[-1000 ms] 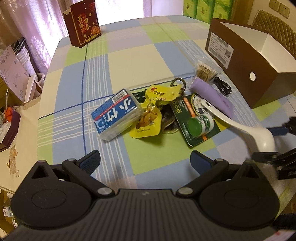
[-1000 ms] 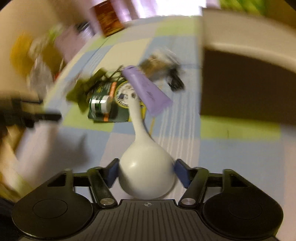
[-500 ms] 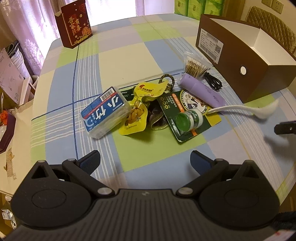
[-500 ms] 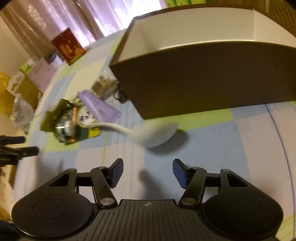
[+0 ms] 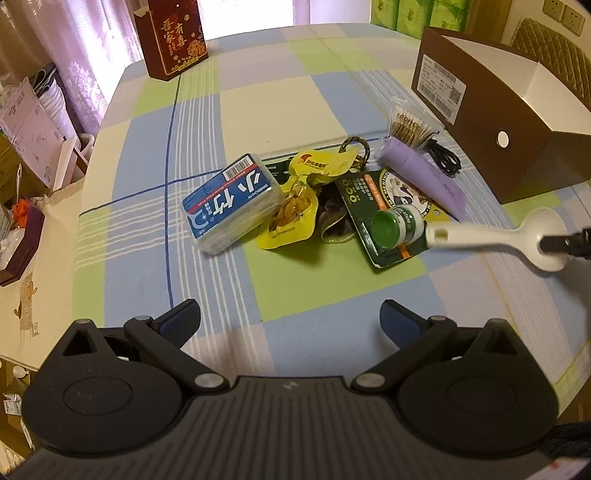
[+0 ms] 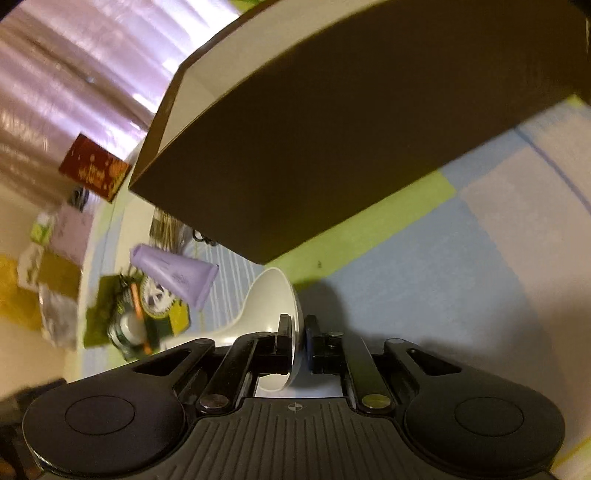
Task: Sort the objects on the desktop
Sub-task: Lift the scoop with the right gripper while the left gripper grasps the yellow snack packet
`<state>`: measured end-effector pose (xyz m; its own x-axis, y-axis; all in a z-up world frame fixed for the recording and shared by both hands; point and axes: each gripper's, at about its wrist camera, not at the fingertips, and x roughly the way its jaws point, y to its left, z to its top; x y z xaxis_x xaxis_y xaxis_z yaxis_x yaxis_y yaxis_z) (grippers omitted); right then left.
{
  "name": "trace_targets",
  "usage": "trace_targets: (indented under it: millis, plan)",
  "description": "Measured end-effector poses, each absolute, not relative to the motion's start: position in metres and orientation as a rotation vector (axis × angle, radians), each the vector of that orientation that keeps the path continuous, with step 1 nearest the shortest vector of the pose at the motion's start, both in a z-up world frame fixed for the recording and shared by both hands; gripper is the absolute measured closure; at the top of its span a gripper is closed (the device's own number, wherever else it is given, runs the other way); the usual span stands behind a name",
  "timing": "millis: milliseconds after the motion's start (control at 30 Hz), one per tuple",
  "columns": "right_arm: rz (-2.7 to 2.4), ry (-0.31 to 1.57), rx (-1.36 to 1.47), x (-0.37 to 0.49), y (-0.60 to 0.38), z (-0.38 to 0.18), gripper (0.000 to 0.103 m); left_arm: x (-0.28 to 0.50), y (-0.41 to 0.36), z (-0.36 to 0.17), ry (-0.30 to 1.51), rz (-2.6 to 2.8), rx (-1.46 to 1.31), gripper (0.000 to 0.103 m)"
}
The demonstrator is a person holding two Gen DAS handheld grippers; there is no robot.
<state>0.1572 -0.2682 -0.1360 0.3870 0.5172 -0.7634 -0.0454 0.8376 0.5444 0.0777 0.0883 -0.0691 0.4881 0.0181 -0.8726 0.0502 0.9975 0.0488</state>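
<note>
White plastic spoon (image 6: 271, 295) (bowl on edge) clamped in right gripper (image 6: 303, 341), left gripper (image 5: 291, 317) wide, holding nothing

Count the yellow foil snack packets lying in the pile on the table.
2. One yellow foil snack packet lies at the far side by the key ring; the other lies nearer, right of the blue-labelled plastic box. More may be hidden.

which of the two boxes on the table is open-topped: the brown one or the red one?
The brown box beside the purple tube: its white interior shows from above. The red box with gold characters stands upright at the far edge; its top is out of frame.
</note>
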Motion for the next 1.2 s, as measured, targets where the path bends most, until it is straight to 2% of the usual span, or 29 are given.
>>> trace_targets:
  millis: [500,600,667,800,933,1033,1200]
  plan:
    - [0.203,1.158,0.660,0.147,-0.306,-0.133,0.102,0.076,0.088,-0.070,0.999,-0.012,0.170,0.002]
    - [0.181,1.154,0.659,0.141,-0.316,-0.129,0.102,0.077,0.087,-0.071,0.961,-0.018,0.237,0.008]
    - [0.166,1.152,0.665,0.138,-0.321,-0.129,0.102,0.078,0.085,-0.071,0.938,-0.039,0.280,0.016]
    - [0.140,1.141,0.672,0.135,-0.329,-0.128,0.102,0.083,0.075,-0.073,0.889,-0.104,0.407,0.022]
    - [0.107,1.127,0.673,0.134,-0.336,-0.128,0.102,0.090,0.063,-0.083,0.860,-0.172,0.560,0.036]
    - [0.084,1.118,0.683,0.131,-0.346,-0.126,0.102,0.100,0.060,-0.091,0.867,-0.217,0.618,0.050]
    - [0.058,1.109,0.706,0.127,-0.358,-0.126,0.102,0.113,0.055,-0.097,0.841,-0.249,0.711,0.059]
